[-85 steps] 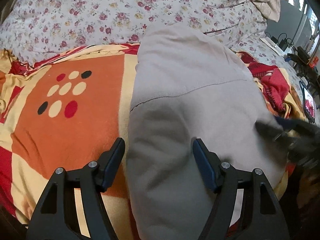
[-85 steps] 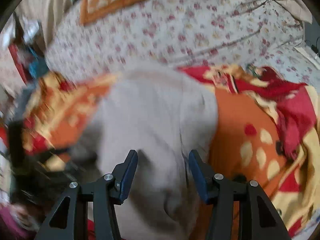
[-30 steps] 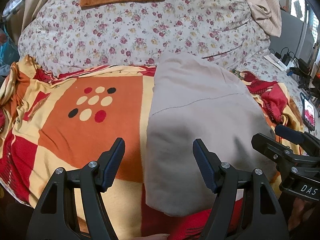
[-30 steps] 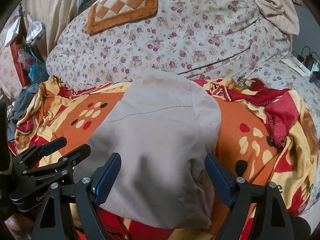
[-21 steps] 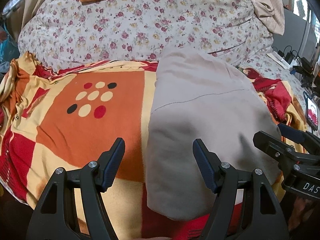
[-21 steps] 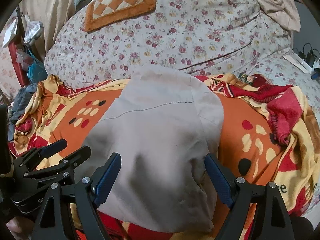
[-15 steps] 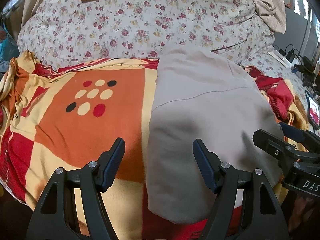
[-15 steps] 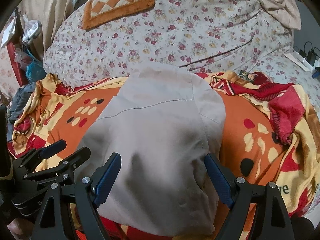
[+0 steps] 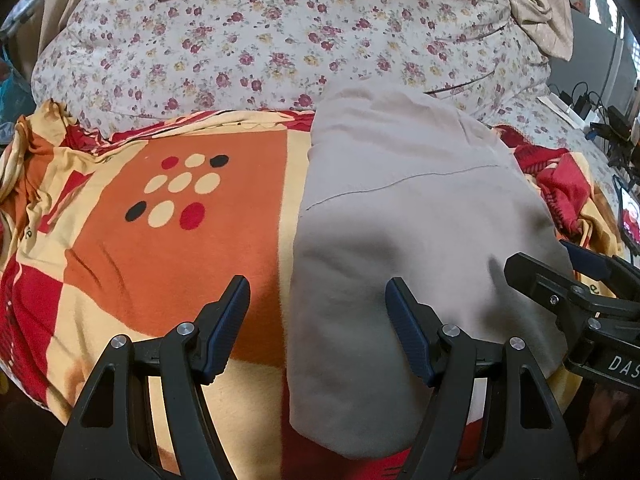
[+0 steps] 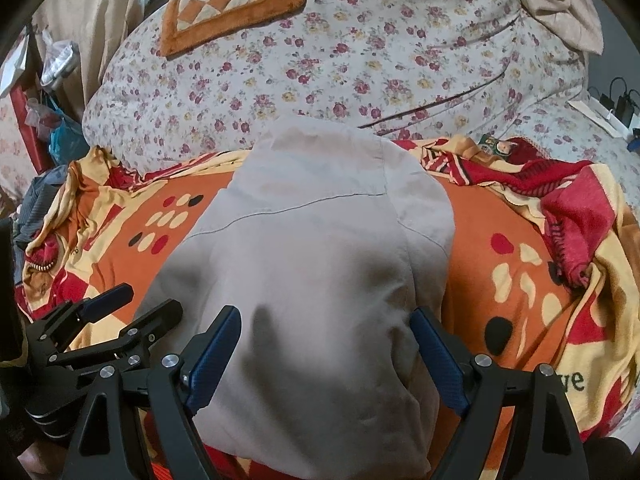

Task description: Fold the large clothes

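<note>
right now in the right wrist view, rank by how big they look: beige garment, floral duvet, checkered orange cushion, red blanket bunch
1. floral duvet
2. beige garment, though nearness to the camera inflates it
3. and 4. checkered orange cushion and red blanket bunch: too alike to rank

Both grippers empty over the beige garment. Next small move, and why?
Probably lower both and pinch the near hem, then fold it away toward the far end. The garment lies flat on the blanket as a long, already narrowed strip. The left gripper straddles its left edge and the right gripper sits over its near end, both with jaws open and holding nothing.
</note>
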`<action>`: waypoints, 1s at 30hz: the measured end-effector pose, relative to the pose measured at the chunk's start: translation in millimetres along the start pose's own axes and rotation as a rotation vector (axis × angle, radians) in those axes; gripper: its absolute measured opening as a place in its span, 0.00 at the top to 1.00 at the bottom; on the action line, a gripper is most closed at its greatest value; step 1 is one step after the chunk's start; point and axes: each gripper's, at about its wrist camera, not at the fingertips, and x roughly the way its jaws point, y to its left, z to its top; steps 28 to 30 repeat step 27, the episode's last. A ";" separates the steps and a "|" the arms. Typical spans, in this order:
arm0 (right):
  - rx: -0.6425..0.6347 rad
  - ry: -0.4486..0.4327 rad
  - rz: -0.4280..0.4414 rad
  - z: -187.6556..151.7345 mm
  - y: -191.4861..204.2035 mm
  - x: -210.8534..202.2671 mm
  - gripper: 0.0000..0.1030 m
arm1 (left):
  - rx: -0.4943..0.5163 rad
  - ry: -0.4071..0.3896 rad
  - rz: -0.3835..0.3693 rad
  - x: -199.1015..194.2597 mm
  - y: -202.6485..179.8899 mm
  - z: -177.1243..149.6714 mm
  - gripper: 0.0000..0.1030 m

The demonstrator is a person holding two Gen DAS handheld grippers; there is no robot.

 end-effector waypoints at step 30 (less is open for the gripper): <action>0.003 0.010 0.000 -0.1 -0.3 0.5 0.17 | -0.003 0.011 -0.019 2.8 5.5 5.5 0.31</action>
